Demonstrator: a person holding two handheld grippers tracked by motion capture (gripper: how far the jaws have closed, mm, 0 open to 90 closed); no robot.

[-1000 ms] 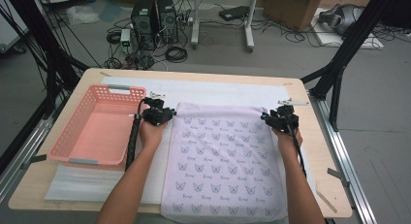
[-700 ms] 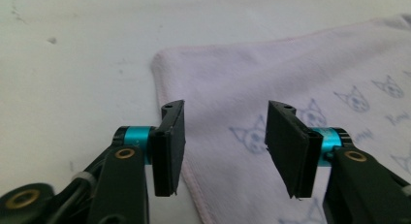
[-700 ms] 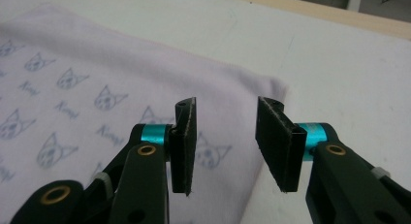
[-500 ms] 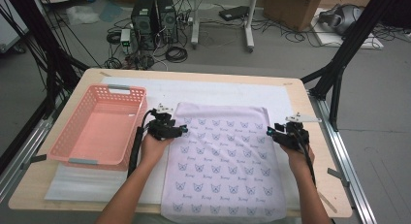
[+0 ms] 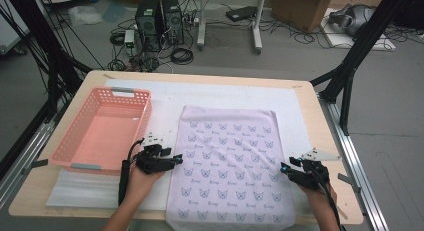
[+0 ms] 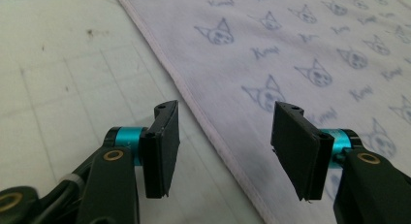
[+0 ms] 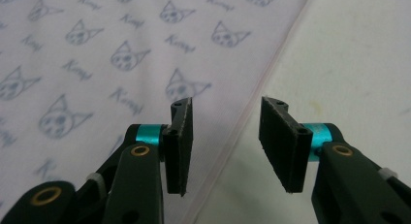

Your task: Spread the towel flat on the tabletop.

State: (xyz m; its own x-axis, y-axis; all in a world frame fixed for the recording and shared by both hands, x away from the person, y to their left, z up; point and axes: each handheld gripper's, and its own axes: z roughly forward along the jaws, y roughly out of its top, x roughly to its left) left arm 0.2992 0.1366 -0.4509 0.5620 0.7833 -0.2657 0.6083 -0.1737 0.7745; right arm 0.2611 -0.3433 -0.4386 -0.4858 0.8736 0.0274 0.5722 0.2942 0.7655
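A pale printed cloth (image 5: 231,166) lies flat on the table's white mat (image 5: 220,93), and the left gripper (image 5: 176,160) and right gripper (image 5: 284,167), jaws apart and empty, straddle its side hems, seemingly ready to pinch and fold it.

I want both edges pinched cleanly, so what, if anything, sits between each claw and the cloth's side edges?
Nothing visible. The left claw and the right claw each stand open straddling a side hem of the printed cloth, with bare white mat beneath.
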